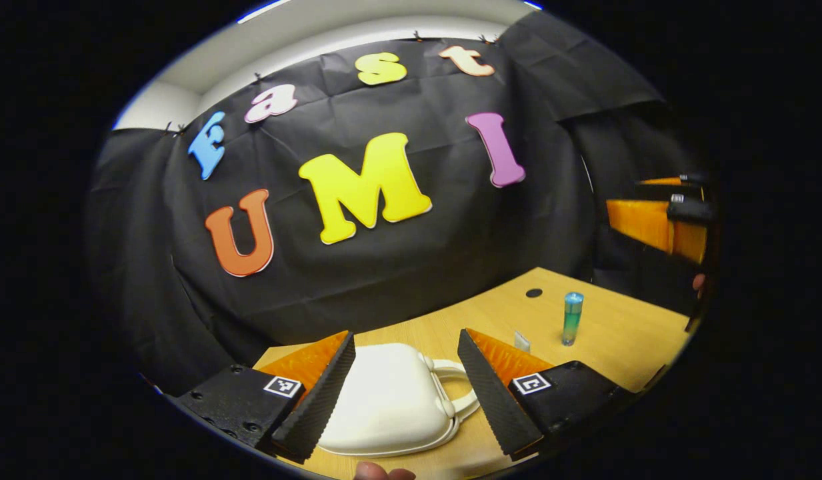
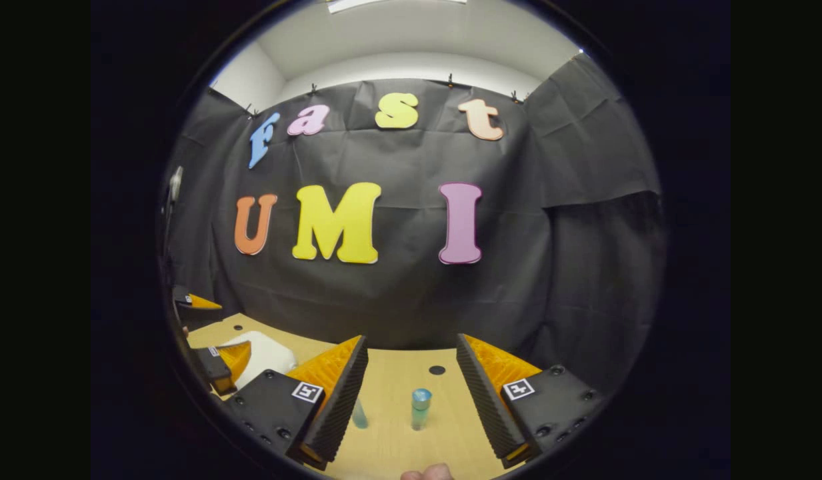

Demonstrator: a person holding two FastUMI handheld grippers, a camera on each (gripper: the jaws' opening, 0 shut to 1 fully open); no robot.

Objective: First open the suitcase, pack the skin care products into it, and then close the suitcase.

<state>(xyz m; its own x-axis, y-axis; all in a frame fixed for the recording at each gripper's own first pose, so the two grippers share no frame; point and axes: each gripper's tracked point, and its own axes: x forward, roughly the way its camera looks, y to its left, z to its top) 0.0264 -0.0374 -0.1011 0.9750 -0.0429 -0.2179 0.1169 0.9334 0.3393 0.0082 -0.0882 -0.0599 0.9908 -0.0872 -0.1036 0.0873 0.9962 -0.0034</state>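
Suitcase (image 1: pixel 391 397): white, hard-shelled, lid shut, lying flat on the table (image 1: pixel 624 333). In the left gripper view it sits between and beyond the fingers, handle (image 1: pixel 461 393) toward the right finger; its near-left part is hidden behind the left finger. In the right gripper view only a white corner (image 2: pixel 267 357) shows at far left, partly covered by the other gripper.

Bottle (image 1: pixel 572 319): tall, green-tinted with a blue cap, upright on the table, well apart from the suitcase. In the right gripper view it (image 2: pixel 420 408) stands between the fingers, touching neither.

Small item (image 1: pixel 521 341): pale, flat-looking, between suitcase and bottle; too small to identify. A second, bluish-clear piece (image 2: pixel 359 413) stands just beside the right gripper's left finger, its lower part cut off.

Left gripper (image 1: pixel 404 393): jaws spread wide over the suitcase, gripping nothing; contact with the shell cannot be told.

Right gripper (image 2: pixel 411 393): jaws wide apart, holding nothing. It also appears at the right edge of the left gripper view, mostly cut off.

Dark round spot (image 2: pixel 437 369): on the table beyond the bottle.

Fingertip (image 2: pixel 427 473): at the bottom edge, cropped.
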